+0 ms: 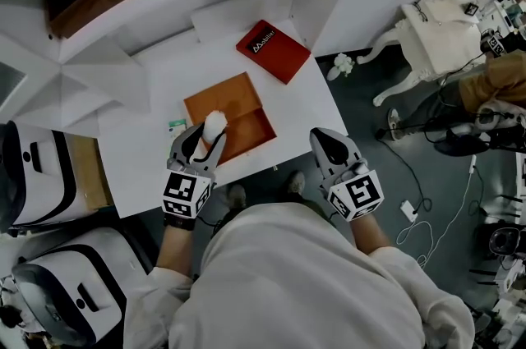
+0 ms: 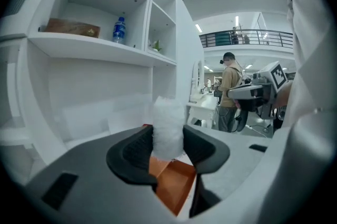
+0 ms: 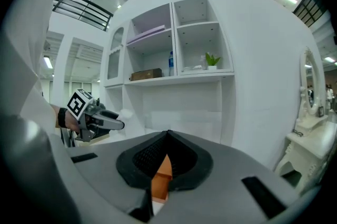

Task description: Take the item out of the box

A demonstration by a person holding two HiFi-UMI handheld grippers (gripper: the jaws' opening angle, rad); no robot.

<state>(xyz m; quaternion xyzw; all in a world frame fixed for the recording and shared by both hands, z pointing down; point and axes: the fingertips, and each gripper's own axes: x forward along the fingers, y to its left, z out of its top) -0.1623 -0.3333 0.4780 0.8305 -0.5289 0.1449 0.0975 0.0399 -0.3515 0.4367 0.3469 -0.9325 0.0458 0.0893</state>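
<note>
Gripping white item (image 1: 214, 122), left gripper (image 1: 205, 140), box (image 1: 228, 101) part-hidden

I am pinching a white fluffy wad (image 2: 168, 128) between the jaws of my left gripper (image 2: 168, 150), and it is standing upright, poking out above them. The box (image 1: 238, 105), orange-brown and open-topped, is lying flat below and just beyond those jaws.

The box (image 1: 226, 97) sits on the table (image 1: 156, 150), flat case (image 1: 273, 51) behind it.

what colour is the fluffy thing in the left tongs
White. The fluffy item shows best in the left gripper view.
</note>
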